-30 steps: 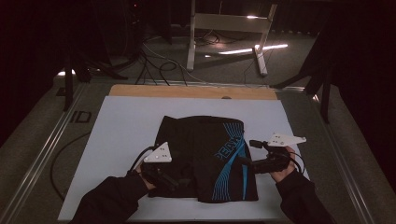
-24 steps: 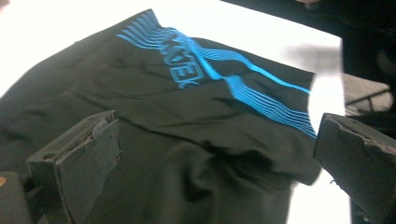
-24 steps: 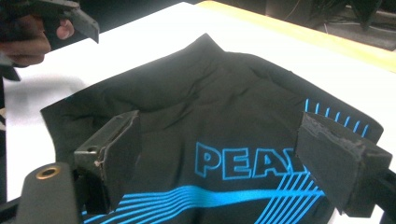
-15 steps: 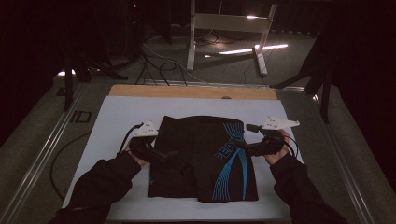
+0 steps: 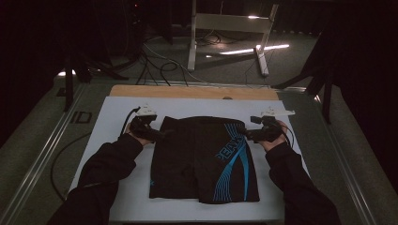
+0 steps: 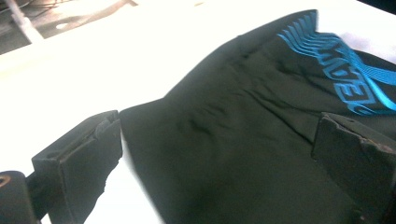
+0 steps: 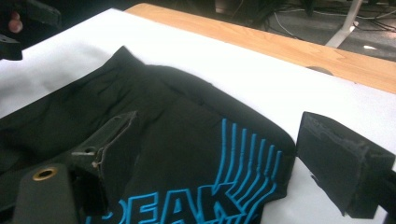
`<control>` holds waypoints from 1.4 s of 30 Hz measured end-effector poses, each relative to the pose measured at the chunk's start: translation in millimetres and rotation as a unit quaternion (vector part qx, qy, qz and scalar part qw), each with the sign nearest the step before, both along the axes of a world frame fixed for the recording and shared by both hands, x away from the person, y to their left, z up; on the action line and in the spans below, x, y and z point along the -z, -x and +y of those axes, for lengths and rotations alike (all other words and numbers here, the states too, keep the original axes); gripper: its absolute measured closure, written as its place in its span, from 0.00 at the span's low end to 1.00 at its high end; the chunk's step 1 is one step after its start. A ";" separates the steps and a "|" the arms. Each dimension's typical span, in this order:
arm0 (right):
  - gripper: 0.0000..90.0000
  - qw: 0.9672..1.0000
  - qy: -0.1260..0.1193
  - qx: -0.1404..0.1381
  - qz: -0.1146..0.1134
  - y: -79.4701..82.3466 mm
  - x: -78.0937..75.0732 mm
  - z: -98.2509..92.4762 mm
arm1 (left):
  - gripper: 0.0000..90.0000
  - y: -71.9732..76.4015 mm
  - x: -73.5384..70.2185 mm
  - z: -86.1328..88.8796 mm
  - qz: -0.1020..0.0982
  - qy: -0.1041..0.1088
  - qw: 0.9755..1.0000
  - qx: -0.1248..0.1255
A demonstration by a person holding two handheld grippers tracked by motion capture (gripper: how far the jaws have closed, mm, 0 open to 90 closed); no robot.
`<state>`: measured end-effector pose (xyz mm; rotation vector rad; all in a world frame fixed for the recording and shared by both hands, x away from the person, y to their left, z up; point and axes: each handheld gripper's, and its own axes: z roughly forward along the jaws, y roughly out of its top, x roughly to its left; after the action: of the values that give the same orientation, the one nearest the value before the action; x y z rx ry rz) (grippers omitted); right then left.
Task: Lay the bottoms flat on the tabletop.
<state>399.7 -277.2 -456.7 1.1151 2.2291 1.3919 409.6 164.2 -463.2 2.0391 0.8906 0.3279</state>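
Black fabric with blue print: a pair of shorts (image 5: 204,159) lies flat on the white table cover (image 5: 117,105), waistband at the far edge, legs toward the person. Left gripper (image 5: 162,135) sits at the waistband's left corner, jaws spread wide, one over bare cover and one over cloth, nothing clamped; its own view confirms the corner (image 6: 140,109) lying between the jaws. Right gripper (image 5: 245,134) mirrors this at the right corner (image 7: 285,144), jaws likewise apart and empty. Each corner lies directly inboard of its tool, equally near. Judgement: both corners stand ready for pinching; waistband axis runs gripper to gripper.
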 end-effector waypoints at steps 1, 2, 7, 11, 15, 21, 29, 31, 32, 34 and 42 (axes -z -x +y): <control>0.15 1.000 0.004 0.002 0.002 -1.6 2.3 -0.6 | 0.04 -4.6 2.6 1.0 0.004 -0.001 1.000 -0.005; 0.15 1.000 0.009 0.008 0.005 -4.0 5.8 -1.1 | 0.04 -9.0 5.3 2.2 0.006 -0.005 1.000 -0.010; 0.21 0.999 0.028 0.033 0.024 -17.0 24.3 -1.8 | 0.10 -32.3 23.6 9.2 0.026 -0.007 0.999 -0.033; 0.32 0.998 0.032 0.043 0.040 -28.3 35.4 -1.1 | 0.15 -48.1 37.4 14.6 0.043 0.005 0.998 -0.045; 0.36 0.995 0.053 0.068 0.053 -38.5 44.5 1.5 | 0.18 -61.6 49.8 12.1 0.066 0.015 0.996 -0.054; 0.44 0.993 0.053 0.083 0.070 -48.2 53.0 -0.4 | 0.29 -75.0 59.4 12.0 0.091 0.036 0.993 -0.059; 0.68 0.992 0.059 0.075 0.083 -54.3 58.2 -2.7 | 0.54 -81.3 66.1 11.8 0.110 0.043 0.992 -0.039; 0.76 0.991 0.067 0.077 0.083 -55.0 58.3 -0.1 | 0.65 -80.8 65.9 8.2 0.110 0.040 0.993 -0.029; 0.84 0.991 0.067 0.074 0.085 -55.3 58.0 0.8 | 0.71 -79.7 65.6 6.1 0.104 0.032 0.994 -0.031; 0.90 0.991 0.065 0.078 0.086 -56.0 55.9 1.1 | 0.84 -77.1 62.1 5.4 0.090 0.038 0.995 -0.033; 0.92 0.994 0.009 0.079 0.073 -62.1 38.7 -5.5 | 0.89 -64.9 32.9 7.1 0.025 0.047 0.997 -0.047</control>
<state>461.8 -282.7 -495.4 1.3962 2.1898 1.2611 474.5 171.3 -496.1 1.9289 1.0168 0.2825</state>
